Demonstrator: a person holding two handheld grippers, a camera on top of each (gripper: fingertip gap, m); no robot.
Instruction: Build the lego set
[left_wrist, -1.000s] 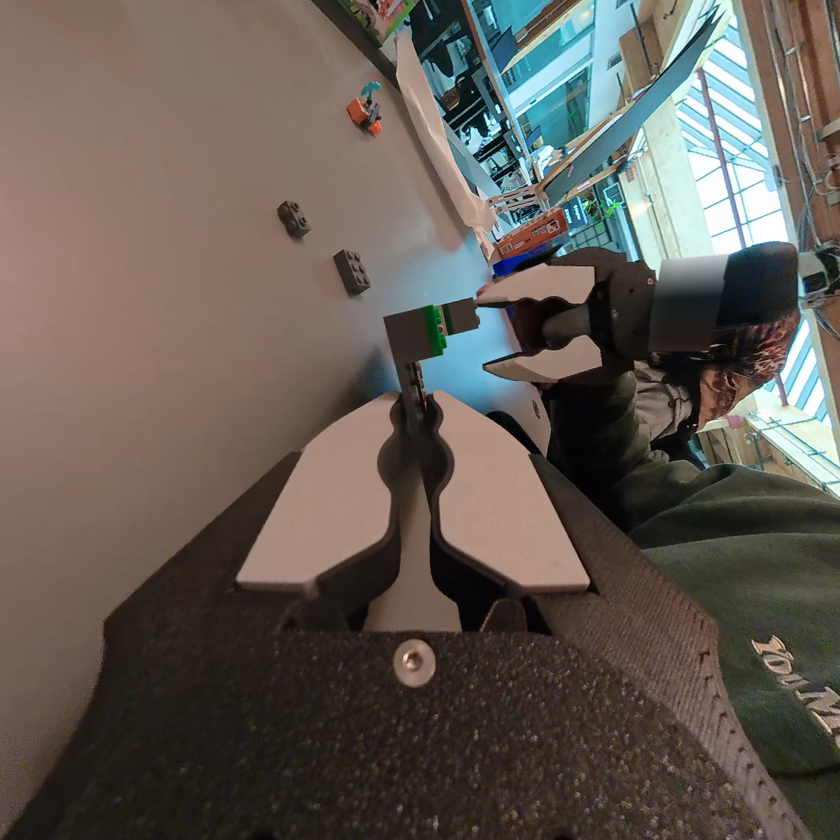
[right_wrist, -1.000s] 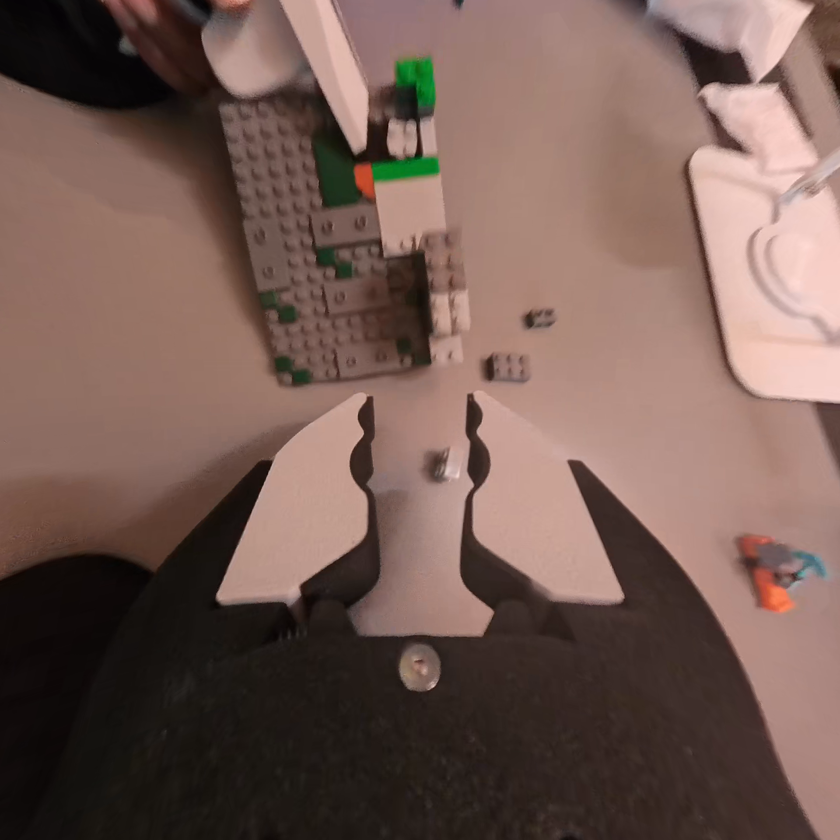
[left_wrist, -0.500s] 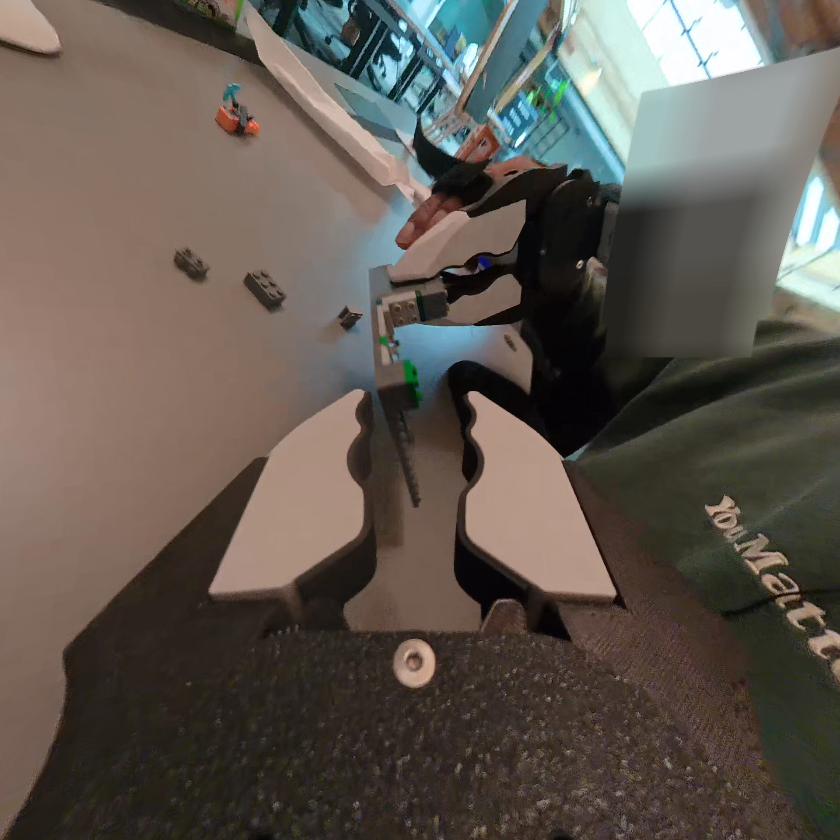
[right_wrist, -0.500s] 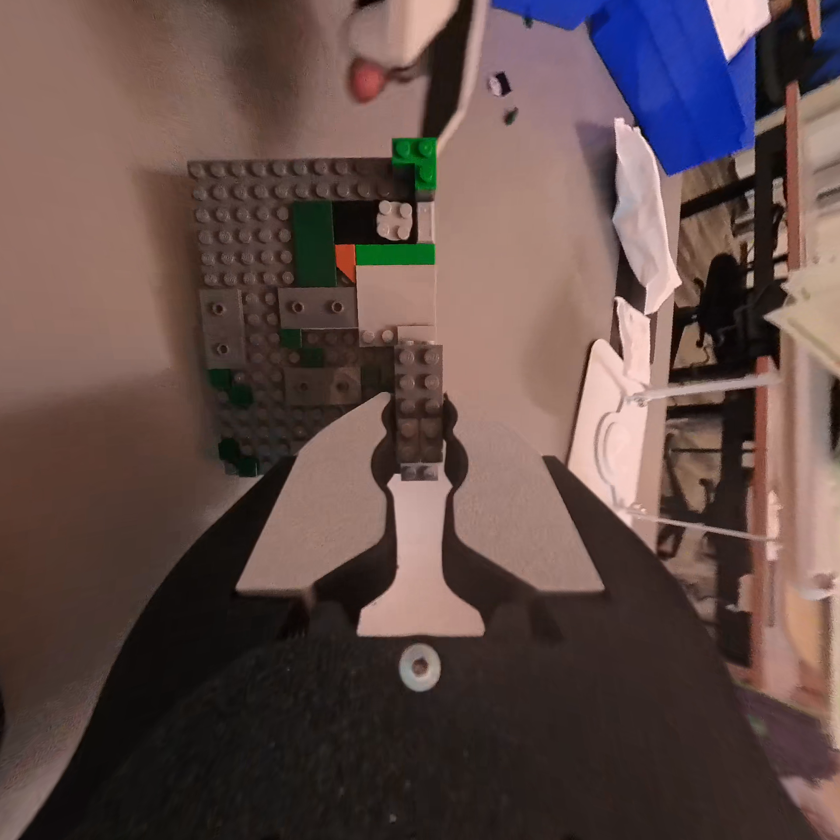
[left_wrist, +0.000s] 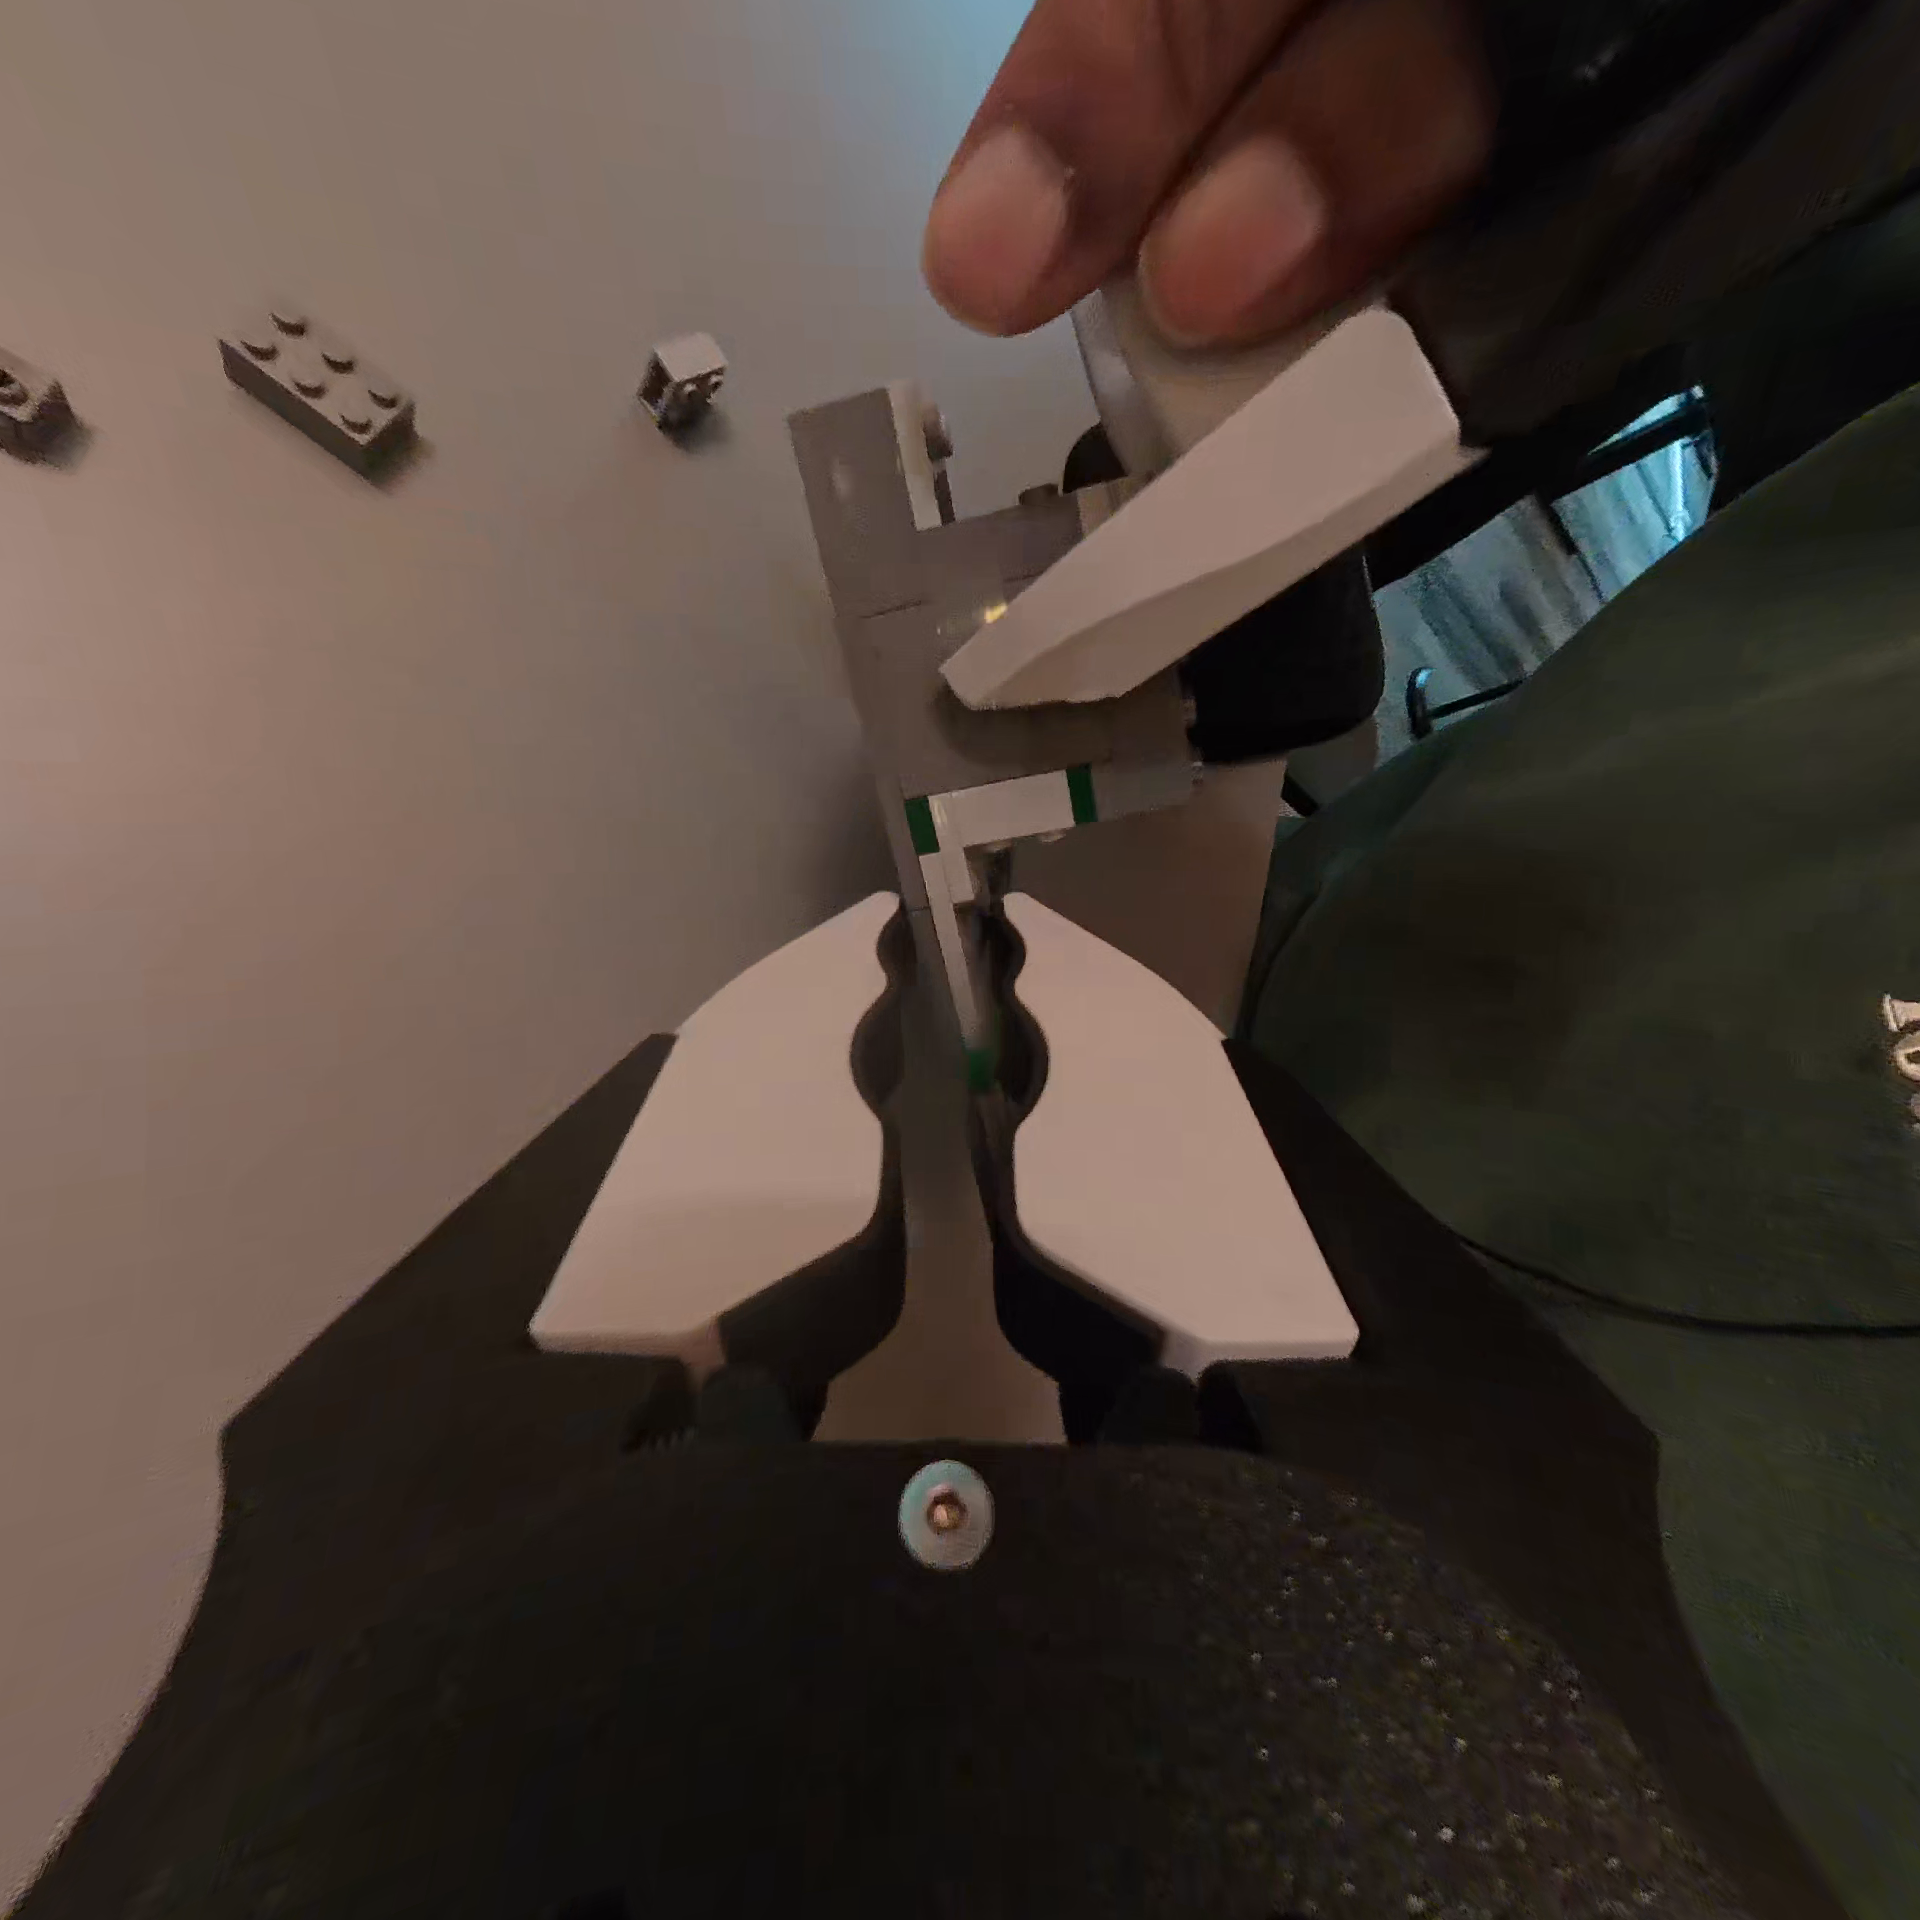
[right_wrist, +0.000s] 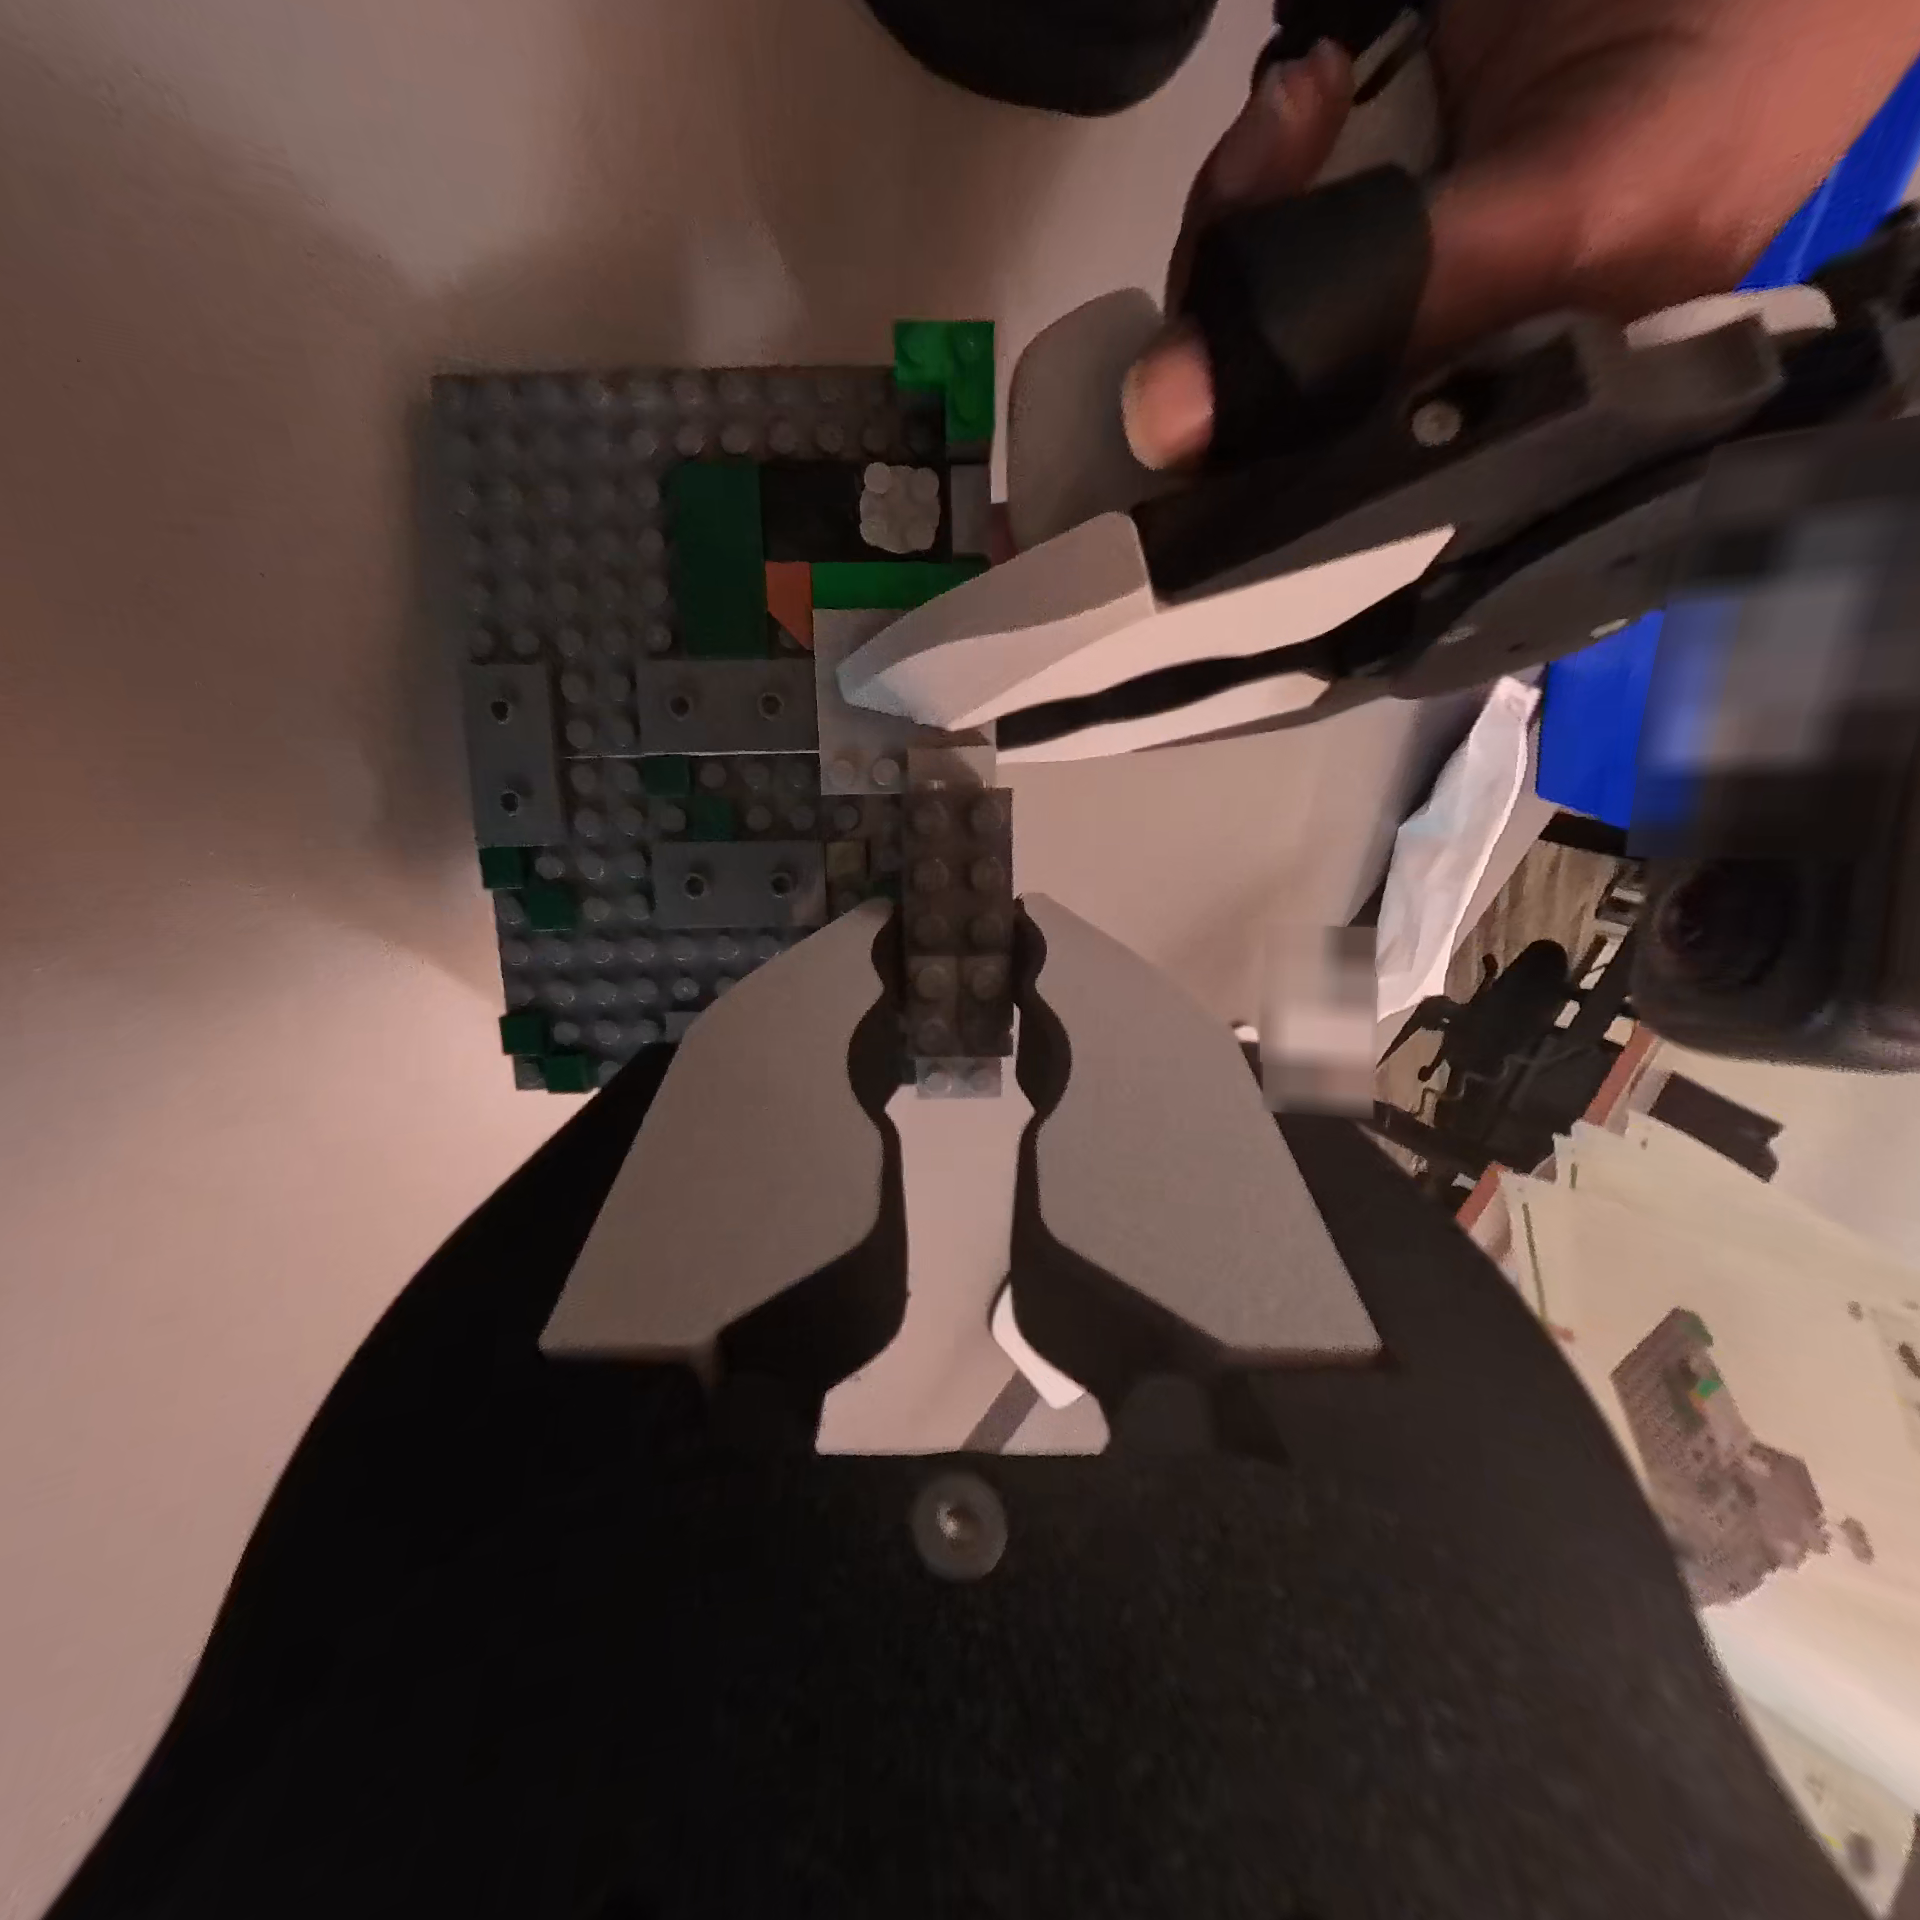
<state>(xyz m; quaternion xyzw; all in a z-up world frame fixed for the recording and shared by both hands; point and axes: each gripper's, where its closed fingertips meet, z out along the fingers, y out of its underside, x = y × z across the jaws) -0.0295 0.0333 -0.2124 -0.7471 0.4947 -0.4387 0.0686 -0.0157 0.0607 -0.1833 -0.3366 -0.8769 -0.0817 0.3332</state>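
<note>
You've got the table (left_wrist: 312, 727) behind everything, pale and mostly bare, loose parts left lying on it. The build (right_wrist: 644, 707), a grey studded baseplate with green, dark and orange pieces and a grey stack along one edge, is lifted off the table and held between both tools, likely so you can press parts together with support from both sides. In the left wrist view it shows edge-on, baseplate running straight down into your left gripper (left_wrist: 951, 914), whose jaws are pinched together on the plate's thin edge; that grip looks like the anchor, keeping the plate from flexing. Your right gripper (right_wrist: 956, 914) is clamped on the dark grey stack (right_wrist: 956, 935) at the plate's near edge, jaws closed against both its sides, probably seating or steadying it. The same tool appears in the left view as a white finger (left_wrist: 1195, 540) lying across the stack, with your hand (left_wrist: 1143, 156) wrapped above it. Spare bits on the table: a grey 2x3 brick (left_wrist: 317, 390) well left of the build, a tiny grey piece (left_wrist: 681, 379) nearer it, another partly cut off at the frame edge (left_wrist: 26, 410). Paper and a blue bin sit blurred behind in the right view.
</note>
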